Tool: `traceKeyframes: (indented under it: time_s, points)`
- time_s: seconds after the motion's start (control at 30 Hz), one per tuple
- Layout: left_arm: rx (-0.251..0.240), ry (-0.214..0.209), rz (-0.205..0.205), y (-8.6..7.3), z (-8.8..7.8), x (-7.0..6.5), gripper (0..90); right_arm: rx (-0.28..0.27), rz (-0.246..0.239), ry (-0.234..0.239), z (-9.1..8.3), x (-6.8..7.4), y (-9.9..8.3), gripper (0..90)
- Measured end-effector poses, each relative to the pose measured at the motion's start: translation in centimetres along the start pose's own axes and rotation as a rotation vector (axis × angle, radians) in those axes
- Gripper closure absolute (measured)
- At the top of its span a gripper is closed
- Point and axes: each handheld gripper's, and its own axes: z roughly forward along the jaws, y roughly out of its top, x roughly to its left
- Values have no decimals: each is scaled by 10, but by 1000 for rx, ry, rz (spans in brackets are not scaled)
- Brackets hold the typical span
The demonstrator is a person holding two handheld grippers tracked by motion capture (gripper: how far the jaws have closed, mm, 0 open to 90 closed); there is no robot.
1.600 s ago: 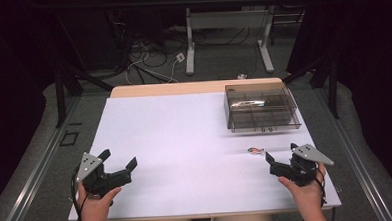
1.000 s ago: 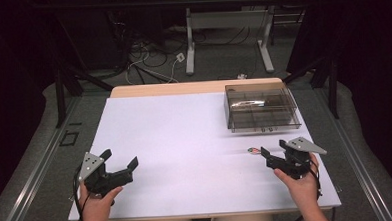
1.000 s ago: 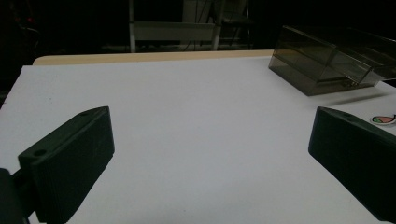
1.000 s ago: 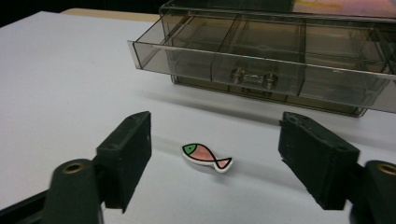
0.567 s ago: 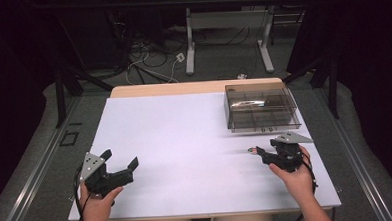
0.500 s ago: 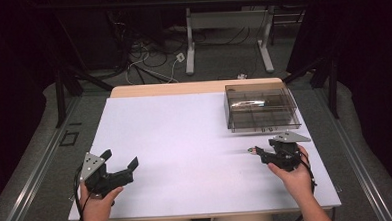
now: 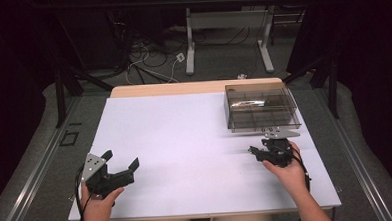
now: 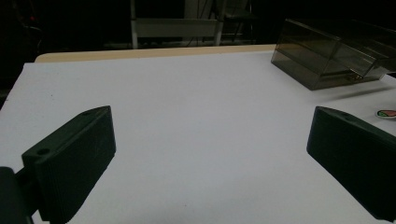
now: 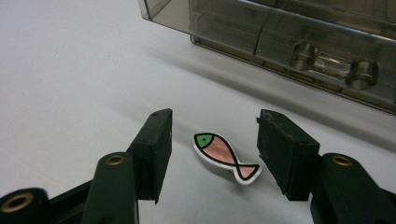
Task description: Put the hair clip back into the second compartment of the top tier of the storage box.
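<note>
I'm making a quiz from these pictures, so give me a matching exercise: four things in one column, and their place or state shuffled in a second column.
Things:
1. small fish-shaped piece with a green head and pink body
2. smoky clear plastic box with compartments
3. left gripper
4. right gripper

Places or states:
A. jaws wide apart over bare white table
B. flat on the table between two black jaws, touched by neither
C. at the table's far right part
D. jaws just closing in around a small piece

Pairs: 1-B, 2-C, 3-A, 4-D

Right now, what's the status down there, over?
Right gripper fingers have just been closing around the fish sticker, not yet touching. Left gripper open, idle. Nothing in the way.
</note>
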Motion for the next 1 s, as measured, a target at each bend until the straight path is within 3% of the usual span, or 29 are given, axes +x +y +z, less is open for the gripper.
traceKeyframes:
  time_s: [0.27,0.4,0.77,1.0]
  points:
    - [5,-2,5,0,1,-1,13,4,-13,-18,9,-2,1,486]
    - [5,0,4,0,1,0,13,18,-1,-12,15,-2,-2,495]
    - [7,-1,2,0,2,0,16,51,-29,5,29,-1,-9,538]
    - [7,-1,3,0,2,1,17,65,-8,9,30,-4,-11,558]
